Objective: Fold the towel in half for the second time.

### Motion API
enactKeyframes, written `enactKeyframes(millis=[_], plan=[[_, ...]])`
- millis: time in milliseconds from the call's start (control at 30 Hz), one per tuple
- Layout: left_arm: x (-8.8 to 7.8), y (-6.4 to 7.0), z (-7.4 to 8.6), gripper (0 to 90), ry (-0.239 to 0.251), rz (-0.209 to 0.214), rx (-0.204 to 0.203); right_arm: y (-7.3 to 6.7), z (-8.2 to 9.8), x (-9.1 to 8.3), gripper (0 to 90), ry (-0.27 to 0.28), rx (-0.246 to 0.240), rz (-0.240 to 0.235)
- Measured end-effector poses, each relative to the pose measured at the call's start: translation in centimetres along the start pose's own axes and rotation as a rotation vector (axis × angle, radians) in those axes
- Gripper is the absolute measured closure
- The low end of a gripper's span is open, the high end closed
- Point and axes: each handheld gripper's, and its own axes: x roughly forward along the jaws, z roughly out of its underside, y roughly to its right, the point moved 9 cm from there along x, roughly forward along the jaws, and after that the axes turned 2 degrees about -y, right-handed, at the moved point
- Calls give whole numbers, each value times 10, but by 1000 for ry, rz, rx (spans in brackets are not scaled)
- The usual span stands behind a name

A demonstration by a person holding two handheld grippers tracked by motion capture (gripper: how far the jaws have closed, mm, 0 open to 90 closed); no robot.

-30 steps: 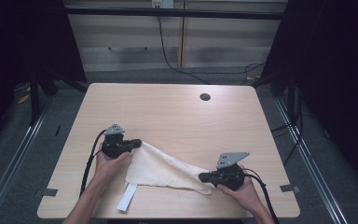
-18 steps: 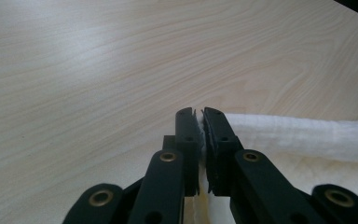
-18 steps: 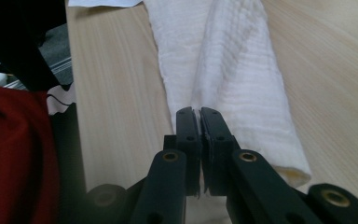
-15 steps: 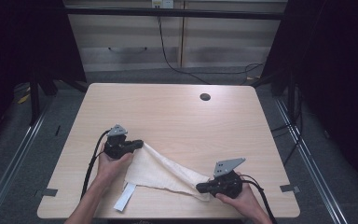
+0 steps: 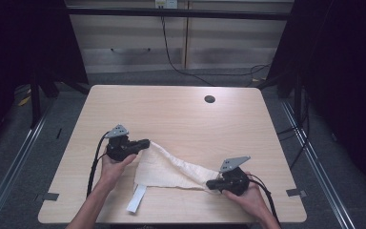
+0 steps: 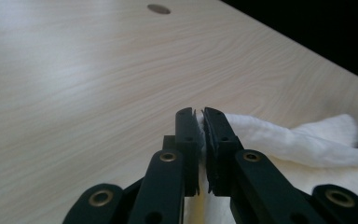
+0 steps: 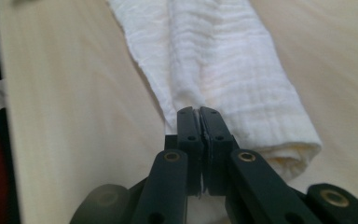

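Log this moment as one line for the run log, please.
left gripper: shut on white cloth | right gripper: shut on cloth's other end | cloth: stretched between them on table

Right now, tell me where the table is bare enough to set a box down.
The whole far half of the table is bare, from the cloth back to the small round hole near the far edge. The near half is crowded: the left gripper and right gripper each pinch the cloth, and a white strip lies by the near edge.
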Motion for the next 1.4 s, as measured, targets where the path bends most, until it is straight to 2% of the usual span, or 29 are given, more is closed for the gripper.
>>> enactKeyframes(millis=[133, 233, 300, 433, 667, 767, 867, 933, 1067, 1167, 1400], plan=[[0, 14, -9, 851, 25, 33, 30, 17, -1, -3, 877, -2, 23, 51], [-2, 22, -9, 850, 22, 50, 59, 27, -2, -4, 877, 2, 38, 80], [-5, 27, -7, 850, 11, 59, 85, 31, -2, -5, 877, 10, 40, 97], [-14, 36, -1, 850, -8, 71, 133, 31, -1, -5, 878, 19, 56, 104], [-25, 49, 20, 850, -61, 97, 171, 31, -1, -5, 878, 31, 52, 108], [-28, 58, 33, 850, -107, 108, 202, 31, -1, -5, 878, 31, 56, 117], [-29, 68, 44, 849, -131, 131, 217, 31, -1, -5, 879, 36, 60, 114], [-30, 73, 49, 849, -150, 143, 221, 31, 0, -5, 879, 34, 62, 120], [-32, 77, 52, 849, -149, 151, 213, 31, -1, -4, 878, 43, 75, 107], [-34, 83, 58, 849, -154, 198, 196, 31, -1, -4, 879, 42, 78, 108], [-24, 99, 90, 848, -274, 248, 236, 31, -1, -4, 879, 43, 84, 113]])
